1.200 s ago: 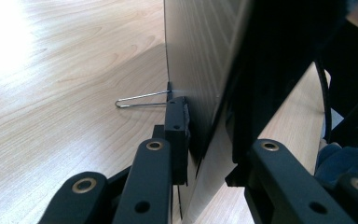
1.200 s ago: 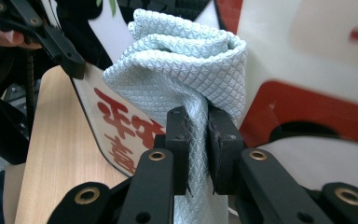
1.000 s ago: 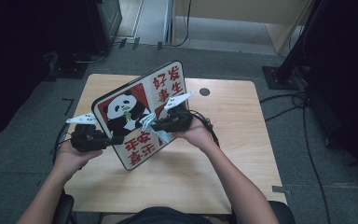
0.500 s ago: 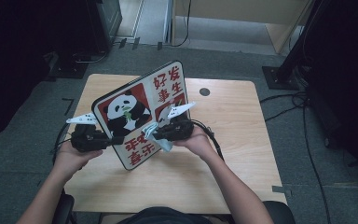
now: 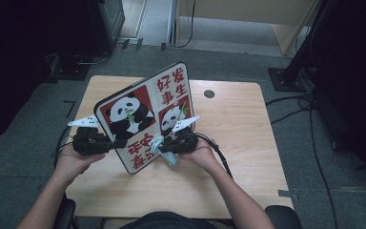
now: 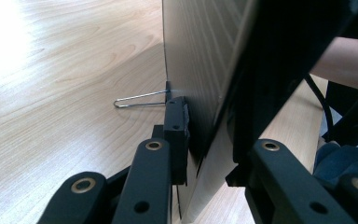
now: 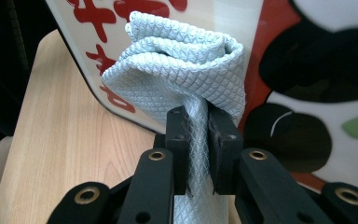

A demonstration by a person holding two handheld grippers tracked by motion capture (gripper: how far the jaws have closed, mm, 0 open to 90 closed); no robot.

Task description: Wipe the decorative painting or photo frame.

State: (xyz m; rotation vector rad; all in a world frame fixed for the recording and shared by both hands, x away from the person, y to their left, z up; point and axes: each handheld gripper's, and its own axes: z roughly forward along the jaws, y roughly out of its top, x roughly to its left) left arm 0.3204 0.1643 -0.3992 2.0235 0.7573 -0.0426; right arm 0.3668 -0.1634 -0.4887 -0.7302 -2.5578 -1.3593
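A picture board [image 5: 143, 114] with pandas and red characters stands tilted on the wooden table [image 5: 238, 124]. My left gripper [image 5: 119, 142] is shut on the board's left edge; in the left gripper view the jaws [image 6: 209, 135] clamp the thin panel [image 6: 205, 70] from both sides. My right gripper [image 5: 164, 145] is shut on a pale blue waffle-weave cloth [image 5: 170, 156]. In the right gripper view the bunched cloth [image 7: 182, 70] bulges above the pinched jaws [image 7: 198, 135] and presses against the printed face of the board [image 7: 307, 93], near its lower red characters.
A thin wire loop [image 6: 140, 98] sticks out from the board's back side near the table. A round cable hole [image 5: 209, 94] lies at the table's far side. Cables [image 5: 314, 124] and a black stand base [image 5: 286, 78] lie on the floor to the right.
My right gripper has slid down the board's face with the cloth, toward the lower edge. The left gripper and the board have kept still.
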